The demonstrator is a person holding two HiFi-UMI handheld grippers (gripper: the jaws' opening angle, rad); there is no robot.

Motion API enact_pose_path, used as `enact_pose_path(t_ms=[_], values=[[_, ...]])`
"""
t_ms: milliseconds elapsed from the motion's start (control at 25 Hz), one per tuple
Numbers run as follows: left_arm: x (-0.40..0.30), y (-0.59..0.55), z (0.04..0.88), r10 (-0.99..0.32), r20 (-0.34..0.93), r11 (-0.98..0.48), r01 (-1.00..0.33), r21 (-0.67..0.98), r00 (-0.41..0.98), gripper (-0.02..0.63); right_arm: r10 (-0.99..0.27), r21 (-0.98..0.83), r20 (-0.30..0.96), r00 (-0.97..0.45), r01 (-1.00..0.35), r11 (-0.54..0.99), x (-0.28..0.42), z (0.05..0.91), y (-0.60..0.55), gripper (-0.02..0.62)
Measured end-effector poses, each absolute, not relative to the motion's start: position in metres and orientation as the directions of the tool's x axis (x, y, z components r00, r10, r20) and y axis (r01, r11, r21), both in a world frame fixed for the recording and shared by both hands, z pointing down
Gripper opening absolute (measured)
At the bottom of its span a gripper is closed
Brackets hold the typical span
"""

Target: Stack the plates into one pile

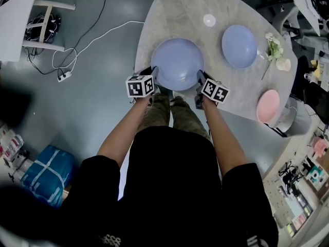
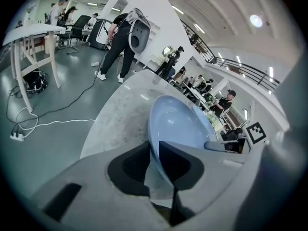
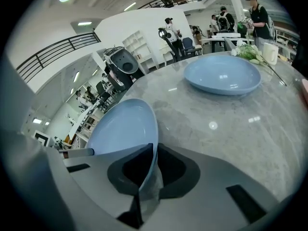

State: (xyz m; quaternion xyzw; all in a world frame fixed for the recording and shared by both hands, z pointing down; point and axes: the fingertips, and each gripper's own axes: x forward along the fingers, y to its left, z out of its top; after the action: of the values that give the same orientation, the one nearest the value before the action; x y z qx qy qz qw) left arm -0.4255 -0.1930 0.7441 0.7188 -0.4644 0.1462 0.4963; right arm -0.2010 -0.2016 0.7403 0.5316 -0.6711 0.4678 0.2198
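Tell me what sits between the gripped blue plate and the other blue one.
Nothing: the head view shows only bare tabletop between the gripped blue plate and the other blue plate.

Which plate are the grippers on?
The big blue plate, closest of the three: the left gripper and right gripper pinch its rim. The smaller blue plate and pink plate sit untouched.

The table (image 1: 177, 12) was mottled pale grey, like marble. At its front edge was a pale blue plate (image 1: 177, 60), towards the right edge a second plate (image 1: 239, 46) of the same blue, and at the right front edge a pink plate (image 1: 268, 106). The left gripper (image 1: 153, 76) and right gripper (image 1: 200, 78) were grey, and their cubes carried black-and-white square markers.
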Motion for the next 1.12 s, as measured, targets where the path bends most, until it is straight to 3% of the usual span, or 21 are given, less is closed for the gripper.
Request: enact_pose_path(t_ms=[680,1120], values=[[-0.392,-0.165,0.689,-0.591,0.657,0.023,-0.805,0.593,0.468,0.029,-0.592,-0.431,0.726,-0.351,-0.902,0.006,-0.162,0.685,-0.149,0.037],[-0.272,-0.155,0.650,-0.587,0.650,-0.066,-0.828,0.556,0.483,0.029,-0.670,-0.460,0.678,-0.302,-0.886,-0.065,-0.042,0.652,-0.123,0.037]])
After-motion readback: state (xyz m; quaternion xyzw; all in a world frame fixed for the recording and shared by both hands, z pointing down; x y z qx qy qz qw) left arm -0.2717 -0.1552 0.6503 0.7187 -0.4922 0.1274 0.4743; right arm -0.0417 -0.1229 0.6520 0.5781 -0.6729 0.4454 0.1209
